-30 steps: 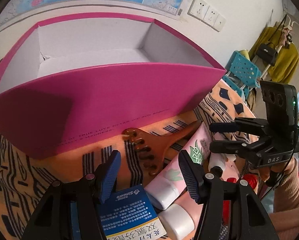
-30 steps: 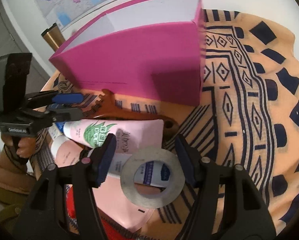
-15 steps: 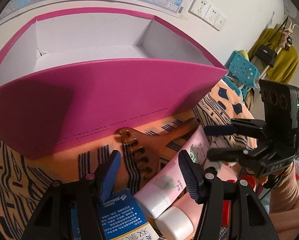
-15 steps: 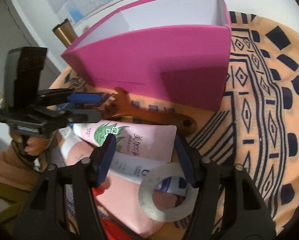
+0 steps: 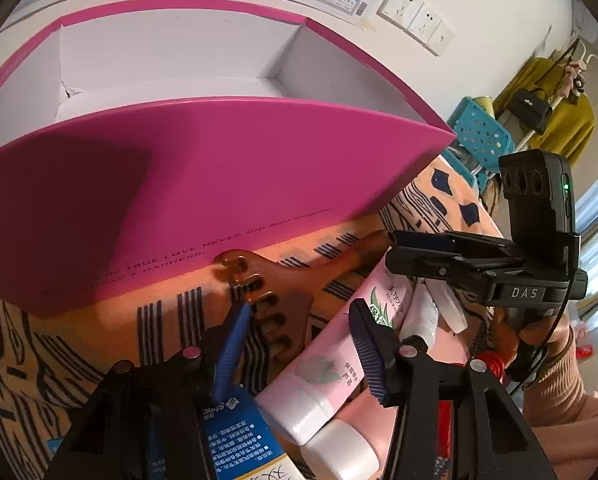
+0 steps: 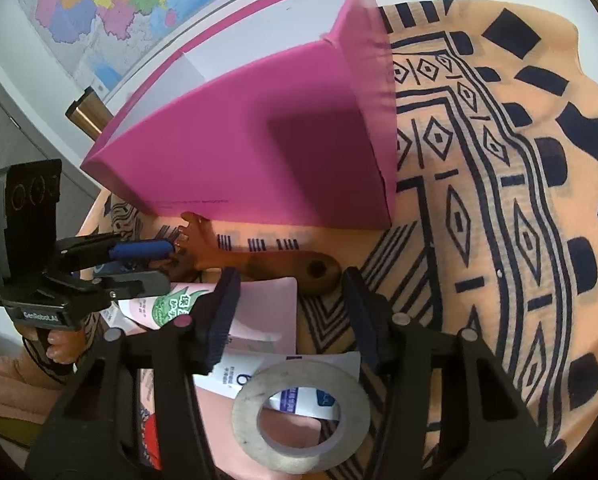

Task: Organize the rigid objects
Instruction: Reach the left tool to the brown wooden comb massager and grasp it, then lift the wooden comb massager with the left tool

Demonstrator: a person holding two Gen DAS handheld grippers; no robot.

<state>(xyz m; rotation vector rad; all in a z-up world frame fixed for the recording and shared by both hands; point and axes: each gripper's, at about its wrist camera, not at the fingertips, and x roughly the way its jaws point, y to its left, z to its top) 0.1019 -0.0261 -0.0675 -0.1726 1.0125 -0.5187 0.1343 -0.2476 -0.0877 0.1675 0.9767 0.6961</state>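
While the pink box (image 5: 203, 184) stands unfilled, the brown comb (image 5: 283, 284) lies against its front edge — left gripper (image 5: 295, 344), agape, has closed in; right gripper (image 6: 287, 312) spread, nearer the handle.

Pink box (image 5: 227, 176), front wall: "TRUE LOVE NEVER DID RUN SMOOTH", then partly legible "A MADNESS". Right tongs (image 5: 415, 256) housing: "DAS". Left tongs (image 6: 139, 264) housing: "GenRobot.AI". Blue carton (image 5: 235, 432) at the worktop's near edge: logo reads roughly "Simcere", plus Chinese print too small to read. Pink tube (image 5: 339, 356): Chinese characters, illegible.
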